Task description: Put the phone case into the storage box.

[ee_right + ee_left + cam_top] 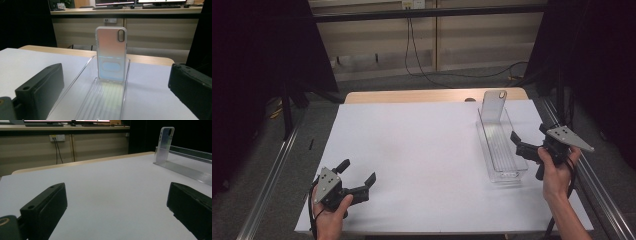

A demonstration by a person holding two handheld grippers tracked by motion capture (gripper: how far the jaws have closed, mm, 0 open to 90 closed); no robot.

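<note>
Clear ribbed plastic tray (504,172), glossy phone case (493,106) upright inside, both hand-held grippers wide open, empty

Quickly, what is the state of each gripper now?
Left gripper: open, holding nothing.
Right gripper: open, holding nothing, beside the clear tray.

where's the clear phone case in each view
High view: the clear plastic phone case stands upright at the far end of the long clear plastic tray, right of centre.
Left gripper view: upper right, far off.
Right gripper view: centre, facing the camera.
Shared landmark: the tray.
</note>
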